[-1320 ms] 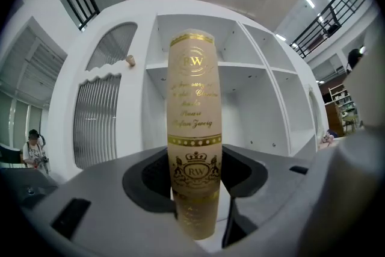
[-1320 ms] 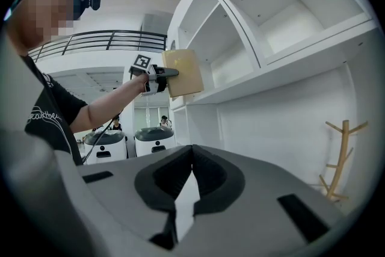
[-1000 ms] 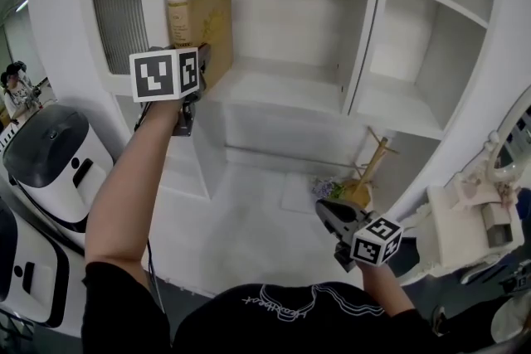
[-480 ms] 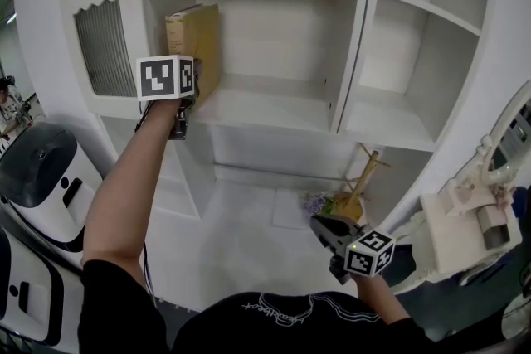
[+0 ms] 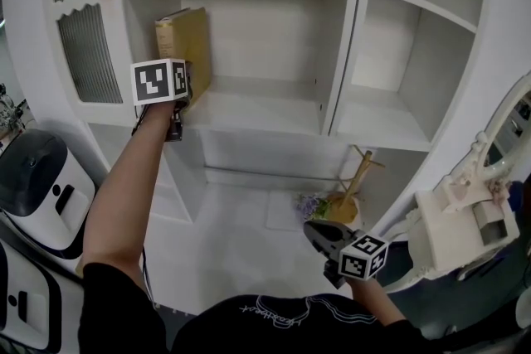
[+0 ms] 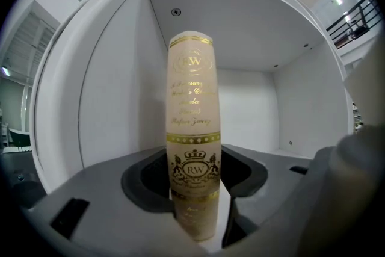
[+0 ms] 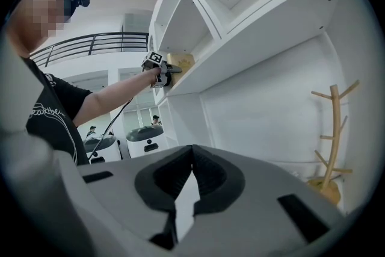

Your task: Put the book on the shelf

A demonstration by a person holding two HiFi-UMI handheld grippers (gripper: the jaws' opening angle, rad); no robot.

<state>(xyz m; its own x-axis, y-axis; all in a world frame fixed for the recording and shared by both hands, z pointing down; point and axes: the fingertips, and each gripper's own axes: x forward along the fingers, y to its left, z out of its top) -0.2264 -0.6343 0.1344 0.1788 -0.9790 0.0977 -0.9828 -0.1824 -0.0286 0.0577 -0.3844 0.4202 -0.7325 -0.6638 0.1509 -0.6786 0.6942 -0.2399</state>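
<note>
A tan book (image 5: 187, 46) with gold print on its spine (image 6: 194, 129) stands upright in the left compartment of the white shelf unit (image 5: 265, 108), close to its left wall. My left gripper (image 5: 184, 91) is shut on the book's lower part, the spine facing the camera between the jaws (image 6: 195, 189). Whether the book's foot rests on the shelf board is hidden. My right gripper (image 5: 319, 235) hangs low in front of the person, far from the book. Its jaws (image 7: 191, 156) meet at the tips with nothing between them.
A ribbed-glass cabinet door (image 5: 79, 29) stands left of the compartment, and a vertical divider (image 5: 344, 29) is on its right. A wooden branch stand (image 5: 357, 178) with flowers sits on the lower ledge. White machines (image 5: 37, 186) stand at the left, and an ornate white piece (image 5: 452, 232) at the right.
My left gripper has carried the book further into the compartment, toward its left wall. My right gripper has sunk a little, still shut and empty.
</note>
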